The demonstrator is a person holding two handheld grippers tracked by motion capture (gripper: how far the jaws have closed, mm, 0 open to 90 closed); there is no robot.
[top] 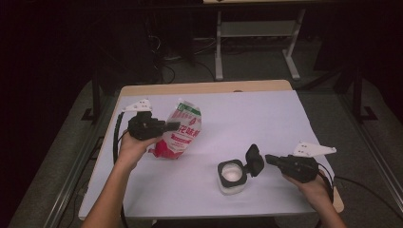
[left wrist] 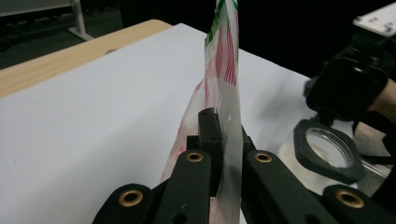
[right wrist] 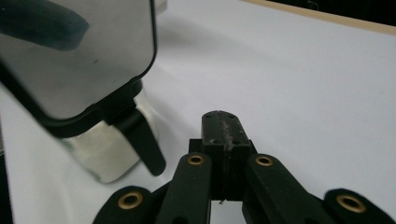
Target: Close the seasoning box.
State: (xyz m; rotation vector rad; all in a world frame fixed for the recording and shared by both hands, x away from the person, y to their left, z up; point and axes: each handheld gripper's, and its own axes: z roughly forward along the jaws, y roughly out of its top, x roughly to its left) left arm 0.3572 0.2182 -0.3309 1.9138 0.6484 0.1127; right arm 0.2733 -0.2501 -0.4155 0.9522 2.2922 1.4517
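Note:
A red, white and green plastic bag (top: 184,129) stands tilted on the white table cover, left of centre. My left gripper (top: 174,126) comes at it from the left and is shut on the bag's thin side edge (left wrist: 229,140); in the left gripper view the jaws (left wrist: 217,122) pinch the film. A small glass jar (top: 231,176) with white contents sits right of centre, its black flip lid (top: 254,160) standing open. My right gripper (top: 269,159) is just right of the lid, shut with nothing between its jaws (right wrist: 222,125). The lid (right wrist: 79,56) and jar (right wrist: 105,156) lie to its left.
The white cover (top: 266,118) spans most of the wooden table (top: 199,88). Dark floor, cables and a white table frame (top: 219,47) lie beyond the far edge. Both forearms enter from the bottom of the high view.

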